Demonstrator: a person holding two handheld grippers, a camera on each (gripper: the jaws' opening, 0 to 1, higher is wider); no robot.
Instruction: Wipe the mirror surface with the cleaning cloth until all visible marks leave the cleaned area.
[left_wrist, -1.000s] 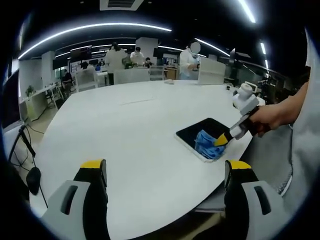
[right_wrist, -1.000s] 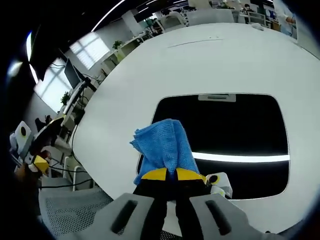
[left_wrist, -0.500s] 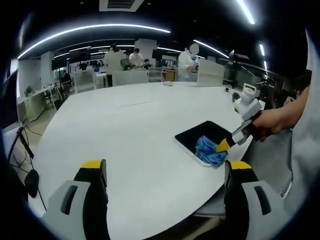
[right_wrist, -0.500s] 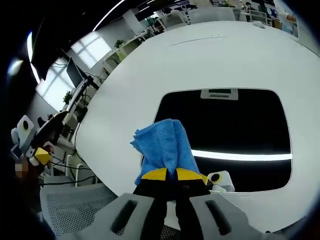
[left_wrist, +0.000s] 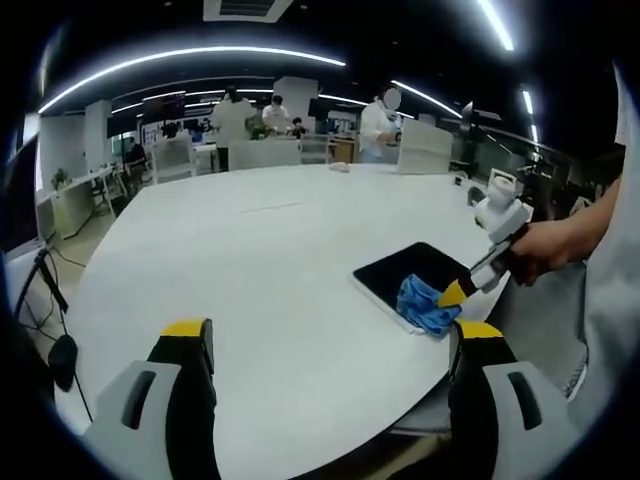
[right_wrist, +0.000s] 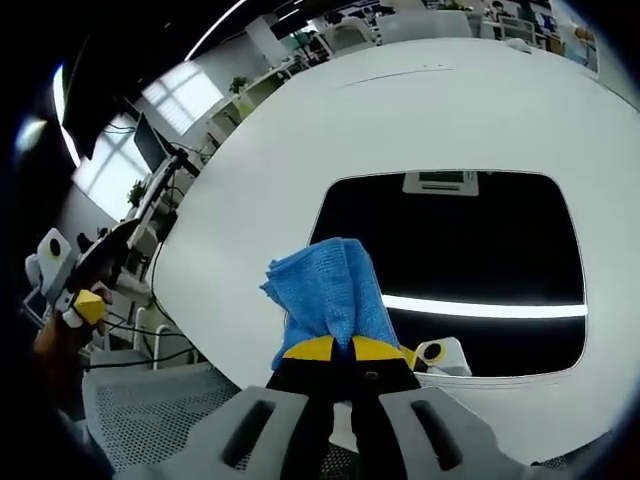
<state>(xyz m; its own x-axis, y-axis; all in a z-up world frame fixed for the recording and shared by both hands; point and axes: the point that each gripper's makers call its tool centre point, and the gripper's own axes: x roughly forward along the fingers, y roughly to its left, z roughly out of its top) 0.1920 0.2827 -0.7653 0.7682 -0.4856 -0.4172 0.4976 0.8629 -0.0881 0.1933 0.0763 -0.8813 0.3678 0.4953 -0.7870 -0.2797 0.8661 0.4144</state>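
Mirror (right_wrist: 450, 260) lies dark near the white table's (left_wrist: 260, 270) edge, office desks (left_wrist: 180, 155) beyond.

Left gripper (left_wrist: 330, 345): two thick jaws, grey moulded shells with a dark slot in each, black inner faces, yellow caps at the tips.
Left gripper, seen from the right gripper view (right_wrist: 88, 300): yellow tip, white body, slim dark arm.
Right gripper (right_wrist: 333, 348): black fingers ending in yellow tips, grey shells behind them with dark oblong slots.
Right gripper, seen from the left gripper view (left_wrist: 459, 292): yellow pointed tip, dark-and-white shaft, white block on top.
Hand (left_wrist: 541, 250): bare, no glove.
Clothing: light grey fabric (left_wrist: 610, 300) along the right edge of the left gripper view.
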